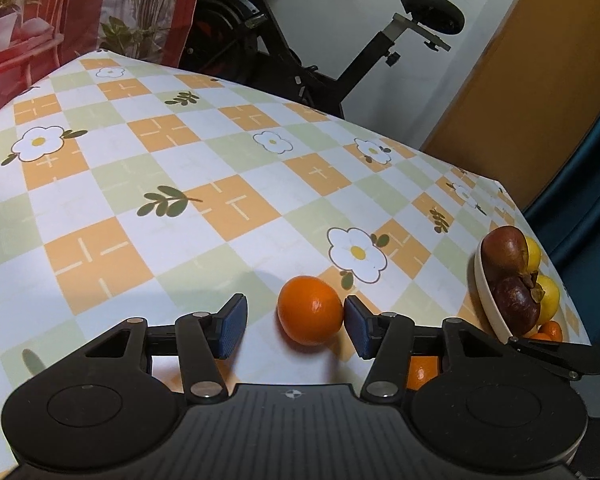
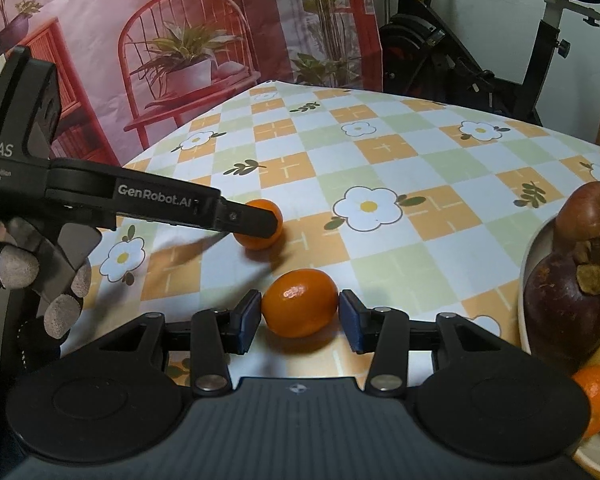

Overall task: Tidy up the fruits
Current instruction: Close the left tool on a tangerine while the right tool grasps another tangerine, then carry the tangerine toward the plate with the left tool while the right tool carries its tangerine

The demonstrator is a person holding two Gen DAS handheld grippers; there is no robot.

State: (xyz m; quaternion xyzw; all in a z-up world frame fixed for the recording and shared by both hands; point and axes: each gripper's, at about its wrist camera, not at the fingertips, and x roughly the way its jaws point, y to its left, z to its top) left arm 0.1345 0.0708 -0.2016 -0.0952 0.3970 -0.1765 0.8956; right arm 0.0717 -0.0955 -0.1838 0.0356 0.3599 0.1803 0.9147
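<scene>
Two oranges are seen lying on the table (image 1: 148, 184), which is covered with a checked cloth of orange, green and white squares printed with flowers and leaves.

In the left wrist view, the left tongs (image 1: 296, 328) are held apart around the first orange (image 1: 310, 310). The right pad is seen touching the fruit's side, while a clear gap is left between the fruit and the left pad, so the orange is not clamped; it rests on the cloth. In the right wrist view the same tongs (image 2: 274, 222) are seen from the side, reaching in from the left, with the first orange (image 2: 256, 240) partly hidden behind the near finger. A gloved hand (image 2: 28, 280) is seen on the grip at the left edge.

In the right wrist view, the right tongs (image 2: 300, 320) are set on either side of the second orange (image 2: 300, 304), which lies nearer the camera than the first. The left pad is just at the peel; a narrow gap is visible at the right pad, so no firm grip is shown.

A pale bowl (image 1: 486, 292) stands near the table's right edge, holding dark brownish-purple fruits, yellow fruits and small oranges. In the right wrist view the bowl (image 2: 534, 256) is cut off by the right border.

An exercise bike (image 1: 300, 40) is seen behind the table, beside a red printed backdrop (image 2: 140, 40).
</scene>
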